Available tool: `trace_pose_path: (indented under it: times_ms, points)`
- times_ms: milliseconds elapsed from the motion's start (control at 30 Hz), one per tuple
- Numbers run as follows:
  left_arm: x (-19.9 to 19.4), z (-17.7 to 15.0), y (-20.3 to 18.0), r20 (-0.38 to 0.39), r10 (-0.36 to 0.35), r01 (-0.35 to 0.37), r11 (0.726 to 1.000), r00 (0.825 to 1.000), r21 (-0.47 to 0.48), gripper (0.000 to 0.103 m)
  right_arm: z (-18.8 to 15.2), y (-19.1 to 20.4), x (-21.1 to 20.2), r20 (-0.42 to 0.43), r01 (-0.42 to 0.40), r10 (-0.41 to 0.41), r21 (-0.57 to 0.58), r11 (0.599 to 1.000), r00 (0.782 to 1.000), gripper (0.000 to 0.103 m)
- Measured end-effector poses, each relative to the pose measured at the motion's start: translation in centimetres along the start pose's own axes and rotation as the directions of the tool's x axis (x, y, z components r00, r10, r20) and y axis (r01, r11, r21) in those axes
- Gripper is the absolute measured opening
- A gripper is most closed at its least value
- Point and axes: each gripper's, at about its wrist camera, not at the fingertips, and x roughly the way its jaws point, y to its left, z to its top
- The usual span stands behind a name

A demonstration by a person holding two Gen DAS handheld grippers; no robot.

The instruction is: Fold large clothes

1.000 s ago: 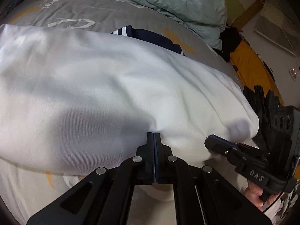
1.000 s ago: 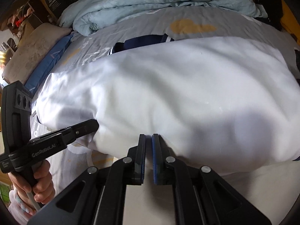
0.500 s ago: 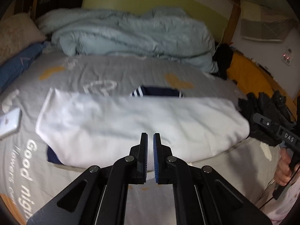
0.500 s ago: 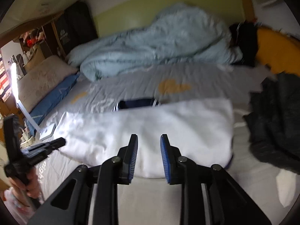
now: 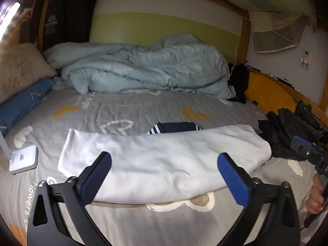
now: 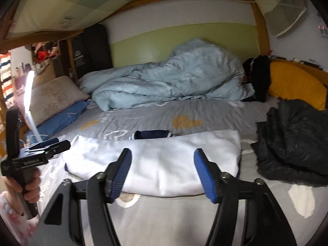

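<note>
Your left tongs (image 5: pixel 164 174) stand spread wide with nothing between the blue pads; their jaws have just been opening, and they hang above the near edge of the white garment (image 5: pixel 164 157). Your right tongs (image 6: pixel 162 172) are also apart, a little less wide, jaws likewise just opened and empty. The white garment lies folded into a long band across the grey bed sheet (image 5: pixel 127 110), close to the near side of the bed, with a navy striped piece (image 5: pixel 174 127) peeking out from under its far edge. A rumpled pale blue duvet (image 5: pixel 147 67) is heaped along the far side by the green wall. A black jacket (image 6: pixel 295 139) is bunched just beside the garment's right end, and a small white lamp base (image 5: pixel 24 160) sits near its left end. Each hand grips its handle; your right hand (image 5: pixel 315 196) shows at the frame edge.
</note>
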Motion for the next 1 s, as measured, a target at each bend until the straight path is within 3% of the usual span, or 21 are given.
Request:
trace_pose_path:
  times_ms: [100,133,200,367,433,533,600,667,733,800,933,1000]
  points:
    - [0.1,-1.3,0.6,0.026,-0.053,0.053,0.999,0.998,-0.007,0.103,-0.5,-0.4,0.2,0.030,0.017,-0.018,0.020,1.000,0.999,0.083]
    - [0.2,-1.7,0.9,0.032,-0.067,0.068,0.998,0.997,-0.016,0.103,-0.6,-0.3,0.2,0.042,0.034,-0.035,0.017,0.999,0.999,0.092]
    - [0.3,-2.2,1.5,0.045,-0.055,0.056,0.998,0.997,-0.028,0.103,-0.9,-0.3,0.0,0.085,0.070,-0.072,0.021,0.997,0.994,0.103]
    - [0.2,-2.8,3.1,0.072,0.031,-0.026,0.997,0.997,-0.068,0.103,-0.9,-1.0,0.0,0.129,0.111,-0.118,0.055,0.992,0.985,0.103]
    - [0.4,-3.0,3.8,0.066,0.049,-0.043,0.995,0.997,-0.088,0.103,-0.9,-1.7,1.0,0.092,0.132,-0.138,0.072,0.989,0.986,0.103]
    - [1.1,-3.3,4.6,0.036,0.069,-0.065,0.992,0.997,-0.112,0.103,-1.3,-3.8,3.2,-0.027,0.215,-0.214,0.136,0.967,0.977,0.103]
    - [1.6,-3.7,5.1,0.022,0.091,-0.088,0.989,0.996,-0.122,0.103,-2.2,-6.8,4.2,-0.111,0.271,-0.249,0.276,0.922,0.962,0.103]
    - [2.2,-4.0,5.6,-0.005,0.108,-0.108,0.984,0.994,-0.145,0.103,-3.7,-10.6,6.0,-0.227,0.225,-0.131,0.462,0.858,0.965,0.102]
    - [2.9,-4.2,6.2,-0.027,0.097,-0.100,0.980,0.995,-0.173,0.103,-5.1,-13.0,7.4,-0.278,0.237,-0.092,0.547,0.803,0.956,0.094]
    - [3.4,-4.3,6.5,-0.039,0.098,-0.104,0.977,0.994,-0.188,0.103,-5.7,-14.2,8.1,-0.266,0.250,-0.114,0.567,0.785,0.957,0.089]
    - [4.0,-4.5,6.6,-0.048,0.099,-0.107,0.976,0.994,-0.191,0.103,-5.2,-14.9,10.1,-0.170,0.127,-0.030,0.598,0.791,0.985,0.079]
    - [4.2,-4.5,6.8,-0.054,0.102,-0.111,0.976,0.993,-0.190,0.103,-4.9,-15.0,11.0,-0.181,0.203,-0.119,0.568,0.798,0.976,0.077]
